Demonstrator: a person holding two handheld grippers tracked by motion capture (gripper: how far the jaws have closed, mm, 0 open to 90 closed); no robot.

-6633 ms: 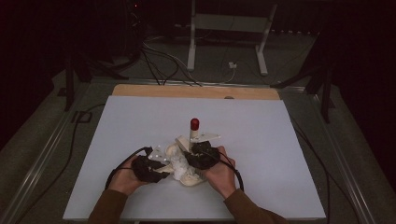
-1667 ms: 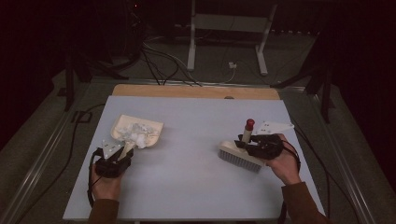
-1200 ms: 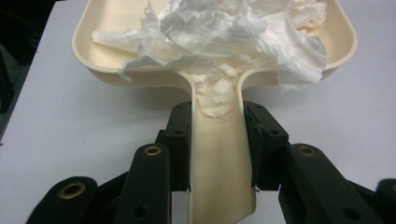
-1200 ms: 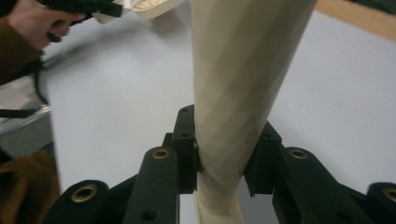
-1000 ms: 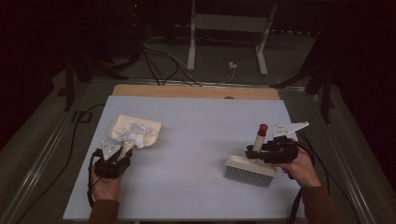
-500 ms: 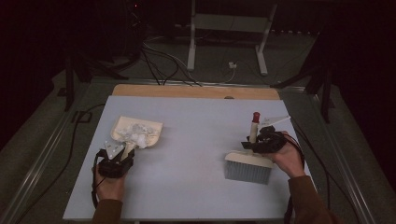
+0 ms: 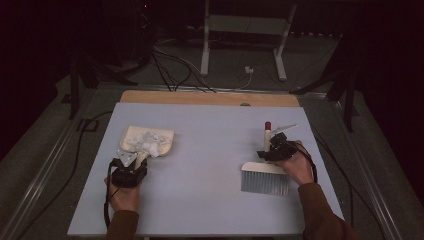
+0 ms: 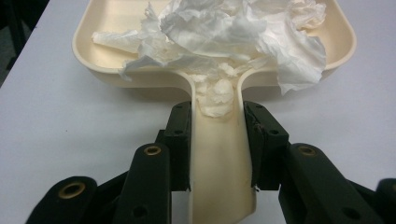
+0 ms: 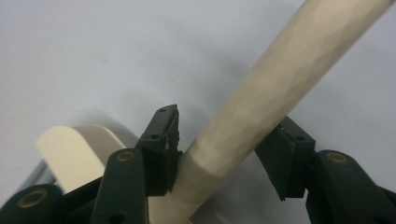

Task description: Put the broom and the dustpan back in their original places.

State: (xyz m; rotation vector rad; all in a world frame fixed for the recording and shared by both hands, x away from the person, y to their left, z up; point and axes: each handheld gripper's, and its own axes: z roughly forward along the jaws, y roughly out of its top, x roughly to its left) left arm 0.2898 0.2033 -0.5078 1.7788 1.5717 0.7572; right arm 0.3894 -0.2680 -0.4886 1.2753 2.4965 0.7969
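A cream dustpan (image 7: 150,141) full of crumpled white paper (image 7: 146,145) lies on the left of the grey table (image 7: 210,150). My left gripper (image 7: 131,162) is shut on its handle. In the left gripper view both pads (image 8: 180,135) press the handle's sides below the dustpan (image 8: 112,28) and the paper (image 8: 224,32). At the right, a hand brush (image 7: 265,182) rests with its grey bristles toward the near edge and its red-tipped handle (image 7: 268,135) rising. My right gripper (image 7: 272,150) straddles that handle (image 9: 289,70). Its jaws have just been opening and stand loose around it (image 9: 224,135).
A wooden board (image 7: 210,97) lies along the table's far edge. Beyond it, cables (image 7: 170,60) and the white legs of a stand (image 7: 240,45) lie on the dark floor. The table's middle is bare between the two hands.
Both hands, which met at the table's middle earlier, now sit far apart. Over the last second the right hand sank and shifted left, the brush handle stood more upright, and the jaws loosened.
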